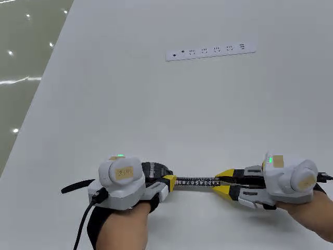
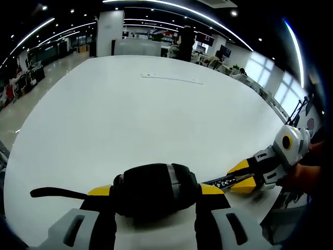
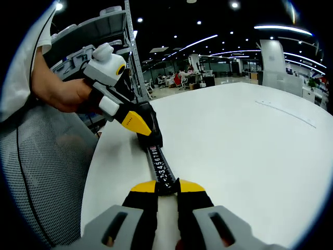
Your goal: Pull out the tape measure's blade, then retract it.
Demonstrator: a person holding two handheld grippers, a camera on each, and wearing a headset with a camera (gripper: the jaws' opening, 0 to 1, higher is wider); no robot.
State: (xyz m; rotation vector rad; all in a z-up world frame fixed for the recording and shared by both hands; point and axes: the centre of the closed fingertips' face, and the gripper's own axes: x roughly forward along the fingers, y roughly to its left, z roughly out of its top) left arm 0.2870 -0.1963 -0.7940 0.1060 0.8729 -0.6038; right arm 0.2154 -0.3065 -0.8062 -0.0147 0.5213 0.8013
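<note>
Head view shows, by the bench's [image 1: 156,104] near edge, the left gripper [image 1: 165,185] clamped on the tape case [image 1: 156,171] and the right gripper [image 1: 221,183] pinching the blade [image 1: 196,182], apparently at its tip, drawn out between them. A power strip [image 1: 210,51] lies toward the far edge.

White workbench [image 1: 156,104] with power strip [image 1: 210,51]; glossy floor [image 1: 21,62]; perhaps metal shelving [image 3: 112,31]; ceiling spotlights [image 3: 198,23].

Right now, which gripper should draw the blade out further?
Right. The right gripper is shut on the blade end, free to pull away; the left gripper clamps the case, anchoring it.
</note>
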